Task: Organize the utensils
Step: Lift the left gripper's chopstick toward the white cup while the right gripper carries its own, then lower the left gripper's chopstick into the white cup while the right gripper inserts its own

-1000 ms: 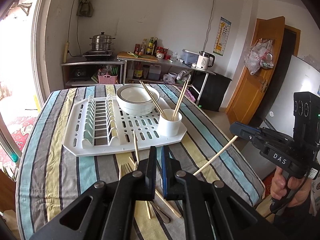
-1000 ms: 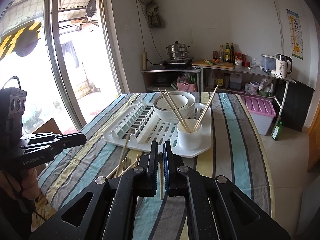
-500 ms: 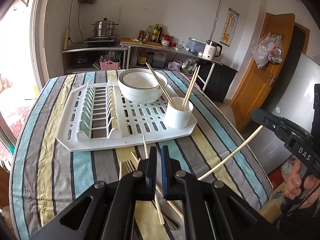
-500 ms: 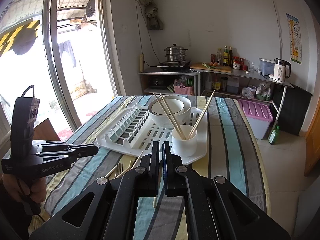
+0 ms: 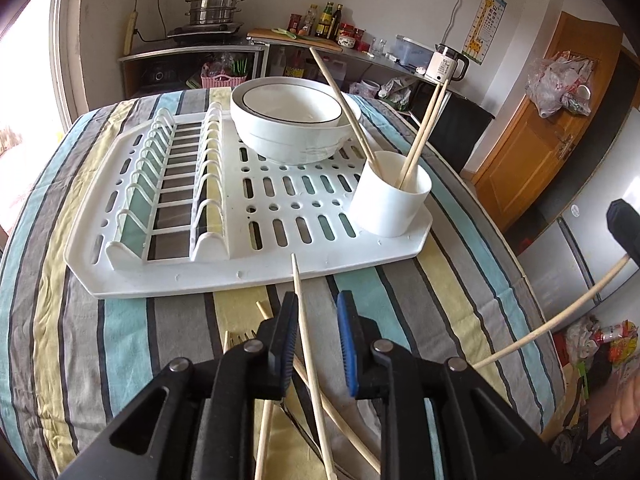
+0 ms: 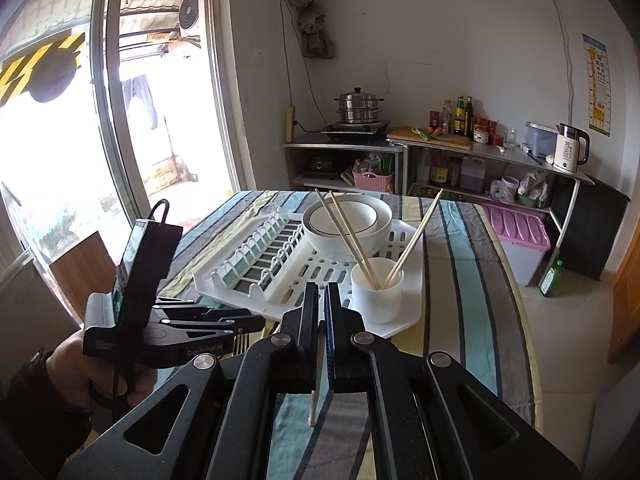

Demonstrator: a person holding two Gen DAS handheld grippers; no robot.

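Note:
A white cup (image 5: 390, 194) (image 6: 377, 289) with three chopsticks stands on the white drying rack (image 5: 176, 276) (image 6: 404, 322). My left gripper (image 5: 318, 344) is open low over the striped table, its jaws either side of a loose chopstick (image 5: 306, 332) that lies among more chopsticks and a fork (image 5: 240, 338). My right gripper (image 6: 321, 320) is shut on a chopstick (image 6: 313, 404); that chopstick (image 5: 552, 322) also shows in the left wrist view, reaching in from the right. The left gripper (image 6: 244, 322) shows in the right wrist view, left of the right one.
A white bowl (image 5: 292, 124) (image 6: 346, 224) sits on the rack behind the cup. The rack's plate slots (image 5: 164, 188) hold nothing. The table's right edge (image 5: 532, 292) drops to the floor. A counter with pot, bottles and kettle (image 6: 570, 152) lines the far wall.
My left gripper has opened and dropped lower and closer to the loose chopsticks. My right gripper, still shut on its chopstick, has shifted right and back; the left gripper now sits nearer it.

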